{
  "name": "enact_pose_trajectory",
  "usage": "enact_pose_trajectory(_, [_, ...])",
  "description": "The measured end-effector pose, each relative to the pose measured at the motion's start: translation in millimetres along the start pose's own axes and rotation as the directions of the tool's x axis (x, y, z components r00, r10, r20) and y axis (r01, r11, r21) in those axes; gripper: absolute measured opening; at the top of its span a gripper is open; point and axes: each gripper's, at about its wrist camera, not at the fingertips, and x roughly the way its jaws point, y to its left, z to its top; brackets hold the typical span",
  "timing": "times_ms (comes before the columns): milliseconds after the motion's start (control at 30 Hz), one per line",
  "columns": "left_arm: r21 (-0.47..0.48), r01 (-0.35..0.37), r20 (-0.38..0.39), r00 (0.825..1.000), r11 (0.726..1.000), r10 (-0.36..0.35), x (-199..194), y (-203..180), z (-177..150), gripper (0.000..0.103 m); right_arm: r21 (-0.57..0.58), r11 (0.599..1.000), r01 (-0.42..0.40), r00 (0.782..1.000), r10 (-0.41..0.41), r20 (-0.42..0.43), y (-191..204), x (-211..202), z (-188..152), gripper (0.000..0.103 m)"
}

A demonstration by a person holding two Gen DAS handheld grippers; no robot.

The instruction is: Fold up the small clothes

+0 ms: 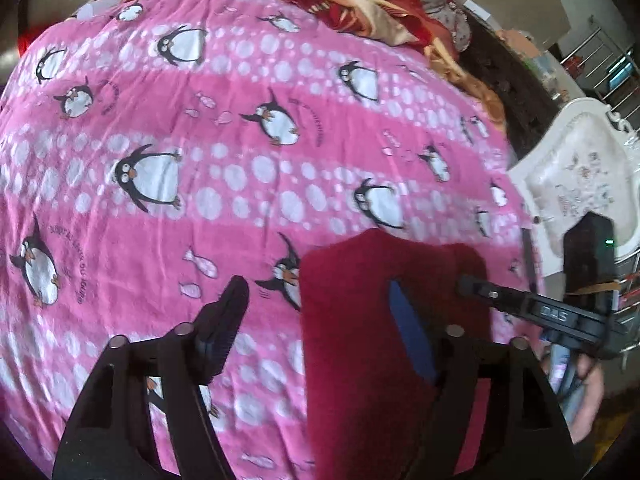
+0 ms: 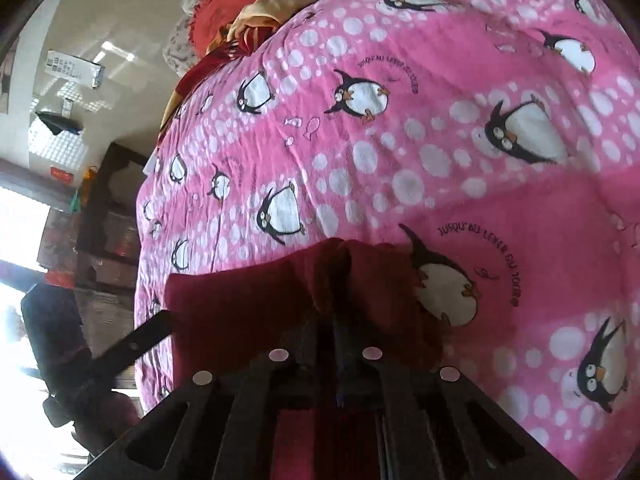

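Fingers (image 1: 224, 320) of the left gripper (image 1: 316, 320) stand wide apart over a bed, one bare above the pink penguin blanket (image 1: 168, 208), the other hidden under a dark red cloth (image 1: 360, 340) that drapes across it. Blue padding shows at the cloth's inner edge. Beside it, the right gripper (image 1: 476, 286) reaches in from the side, its tip at the cloth's edge. Seen from the right wrist, that gripper's (image 2: 340, 280) fingers are pressed narrow, pinching a bunched fold of the dark red cloth (image 2: 248, 300) just above the blanket (image 2: 400, 140). Crumpled red and gold bedding (image 1: 360, 4) lies heaped at the far end of the bed. A white carved chair (image 1: 576, 184) stands alongside.
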Motion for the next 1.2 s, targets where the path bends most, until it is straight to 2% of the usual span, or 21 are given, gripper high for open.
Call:
enact_pose_trajectory(100, [-0.04,0.025,-0.027,0.999,0.999,-0.026,-6.4,5.2,0.1,0.074,-0.025,1.0,0.013,1.0,-0.013,-0.005,8.3,-5.8,-1.5,0.005])
enact_pose_trajectory(133, [-0.044,0.029,-0.016,0.999,0.999,-0.03,-14.0,6.4,-1.3,0.074,-0.025,1.0,-0.011,1.0,0.012,0.003,9.5,-13.6,-5.4,0.013])
enact_pose_trajectory(200, [-0.04,0.056,0.001,0.998,0.998,-0.056,-28.4,9.0,-5.6,0.072,-0.004,0.994,-0.113,0.993,0.113,0.039,8.7,-35.5,-13.2,0.05])
enact_pose_trajectory(233, [-0.042,0.077,-0.001,0.997,0.996,-0.077,-32.5,10.8,-8.8,0.073,0.015,0.987,-0.163,0.985,0.161,0.066,4.7,-48.9,-21.7,0.078])
enact_pose_trajectory(267, [-0.05,0.096,-0.011,0.995,0.994,-0.097,-34.8,12.5,-12.9,0.072,0.018,0.983,-0.184,0.98,0.182,0.083,2.2,-56.4,-27.7,0.087])
enact_pose_trajectory(333, [-0.058,0.102,-0.036,0.994,0.993,-0.104,-32.4,13.4,-18.5,0.072,0.025,0.979,-0.202,0.978,0.2,0.062,-5.6,-59.9,-36.8,0.087])
enact_pose_trajectory(433, [-0.084,0.101,-0.07,0.992,0.991,-0.107,-17.7,14.2,-22.9,0.073,0.089,0.981,-0.174,0.985,0.172,0.028,-25.6,-44.7,-41.1,0.087])
enact_pose_trajectory(533, [-0.188,0.189,-0.102,0.972,0.964,-0.21,0.9,21.9,-19.3,0.074,0.165,0.952,-0.259,0.963,0.267,-0.027,-37.3,-17.4,-36.9,0.087])
enact_pose_trajectory(600, [-0.263,0.223,-0.126,0.957,0.939,-0.262,12.3,28.1,-16.7,0.074,0.176,0.947,-0.268,0.958,0.281,-0.053,-39.7,-1.8,-33.8,0.086])
enact_pose_trajectory(633, [-0.3,0.247,-0.136,0.945,0.922,-0.297,17.1,30.6,-16.1,0.074,0.191,0.942,-0.277,0.956,0.29,-0.043,-41.9,1.5,-33.1,0.082])
enact_pose_trajectory(667, [-0.321,0.262,-0.138,0.938,0.91,-0.319,20.1,31.3,-15.9,0.074,0.216,0.931,-0.293,0.951,0.307,-0.036,-44.1,2.6,-32.5,0.072])
enact_pose_trajectory(700, [-0.334,0.271,-0.138,0.934,0.903,-0.331,21.9,31.1,-15.4,0.069,0.23,0.926,-0.301,0.947,0.318,-0.039,-45.5,2.4,-32.6,0.066])
enact_pose_trajectory(733, [-0.335,0.282,-0.14,0.929,0.899,-0.344,22.8,28.6,-15.9,0.06,0.238,0.925,-0.296,0.948,0.315,-0.044,-47.3,1.8,-34.0,0.056])
enact_pose_trajectory(767, [-0.321,0.278,-0.133,0.933,0.905,-0.334,20.3,24.2,-16.4,0.058,0.245,0.927,-0.282,0.951,0.304,-0.053,-49.5,1.5,-35.9,0.049])
enact_pose_trajectory(833, [-0.268,0.257,-0.11,0.949,0.929,-0.294,9.9,13.6,-17.8,0.041,0.261,0.923,-0.283,0.95,0.307,-0.057,-54.3,-0.2,-38.6,0.043])
enact_pose_trajectory(900, [-0.245,0.268,-0.087,0.951,0.932,-0.297,-6.8,7.5,-19.2,0.036,0.26,0.923,-0.284,0.949,0.309,-0.061,-50.2,-6.0,-38.6,0.038])
enact_pose_trajectory(1000, [-0.236,0.296,-0.031,0.95,0.926,-0.311,-41.8,12.8,-16.3,0.035,0.222,0.932,-0.288,0.952,0.305,-0.043,-27.4,-23.6,-38.1,0.036])
enact_pose_trajectory(1100, [-0.227,0.281,0.005,0.958,0.932,-0.288,-68.8,26.0,2.3,0.035,0.187,0.918,-0.349,0.933,0.36,-0.026,1.9,-30.3,-30.1,0.036])
enact_pose_trajectory(1200, [-0.233,0.245,0.01,0.968,0.941,-0.25,-79.5,46.6,33.3,0.034,0.16,0.91,-0.381,0.919,0.392,-0.043,31.9,-14.9,-10.0,0.036])
